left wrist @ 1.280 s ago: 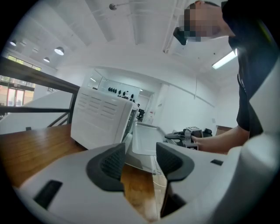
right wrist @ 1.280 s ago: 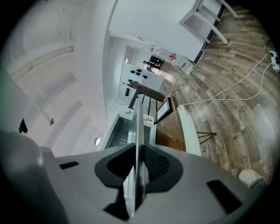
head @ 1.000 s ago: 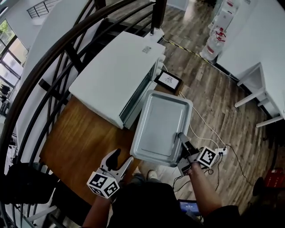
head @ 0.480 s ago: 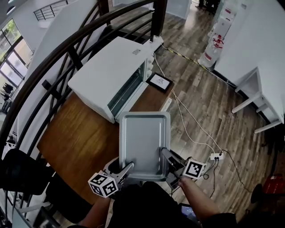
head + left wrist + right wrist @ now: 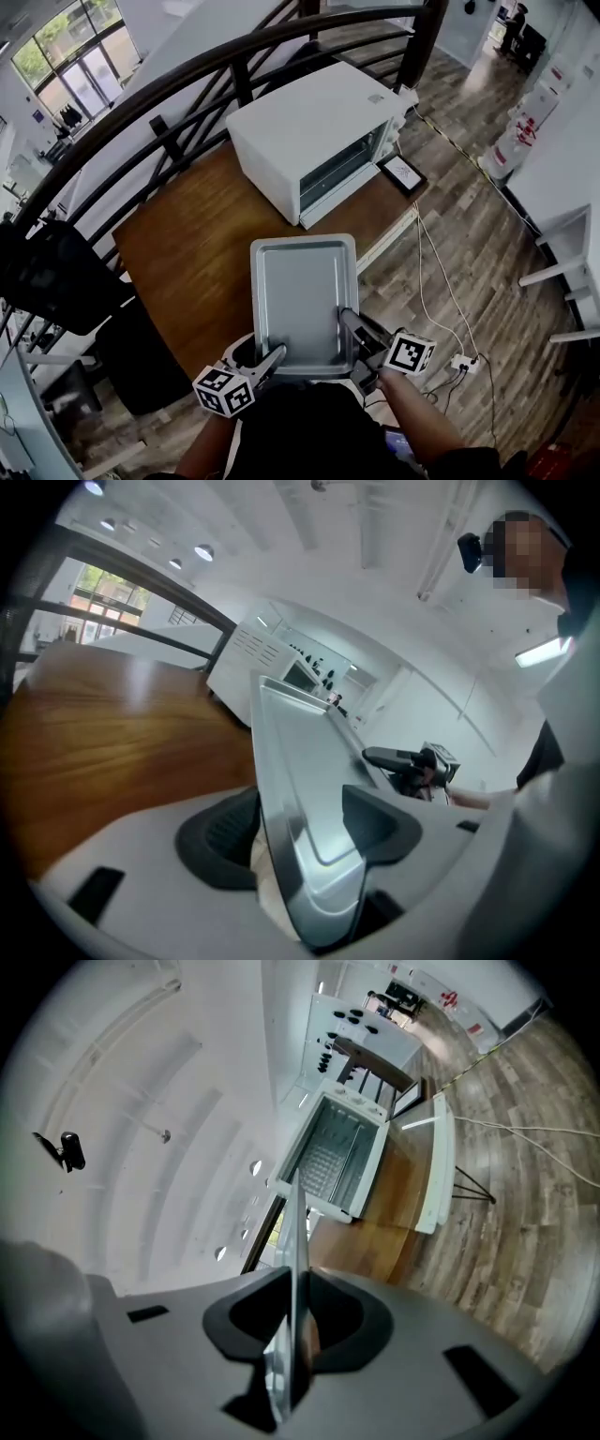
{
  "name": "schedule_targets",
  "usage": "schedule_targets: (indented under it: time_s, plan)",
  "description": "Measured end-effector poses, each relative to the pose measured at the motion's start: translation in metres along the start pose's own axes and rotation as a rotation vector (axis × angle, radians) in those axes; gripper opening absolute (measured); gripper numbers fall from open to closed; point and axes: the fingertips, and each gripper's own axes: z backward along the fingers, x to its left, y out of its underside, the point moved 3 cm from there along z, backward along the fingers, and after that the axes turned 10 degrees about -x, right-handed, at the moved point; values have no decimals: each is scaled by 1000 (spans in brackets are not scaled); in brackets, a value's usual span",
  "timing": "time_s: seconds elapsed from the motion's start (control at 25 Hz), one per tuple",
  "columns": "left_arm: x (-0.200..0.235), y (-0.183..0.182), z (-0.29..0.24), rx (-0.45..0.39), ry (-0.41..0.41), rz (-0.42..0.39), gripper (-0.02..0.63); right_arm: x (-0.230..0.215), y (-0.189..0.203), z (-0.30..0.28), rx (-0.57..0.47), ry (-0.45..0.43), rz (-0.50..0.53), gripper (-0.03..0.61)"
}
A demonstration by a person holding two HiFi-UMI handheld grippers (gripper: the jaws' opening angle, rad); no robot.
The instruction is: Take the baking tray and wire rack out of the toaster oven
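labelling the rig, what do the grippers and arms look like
Left gripper and right gripper: pale grey bodies, dark jaws, each with a white cube bearing black square markers. Forearms unsleeved; top dark.

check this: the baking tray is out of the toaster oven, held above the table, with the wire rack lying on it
Wrong on the rack: the wire rack is inside the toaster oven, as the right gripper view shows. The rest is right.
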Motion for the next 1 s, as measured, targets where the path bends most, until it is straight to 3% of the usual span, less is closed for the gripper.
schedule_targets:
  time_s: [0.36,0.56,1.0]
  plan:
    - [31,-3,61,-79,-198,28,281,23,49,-62,224,-47,88,51]
    - [56,-1,77,-96,-296,58,258,23,74,-102,340,29,224,34]
    - [124,4,54,4,-388,152,233,-7,91,-178,477,188,411,34]
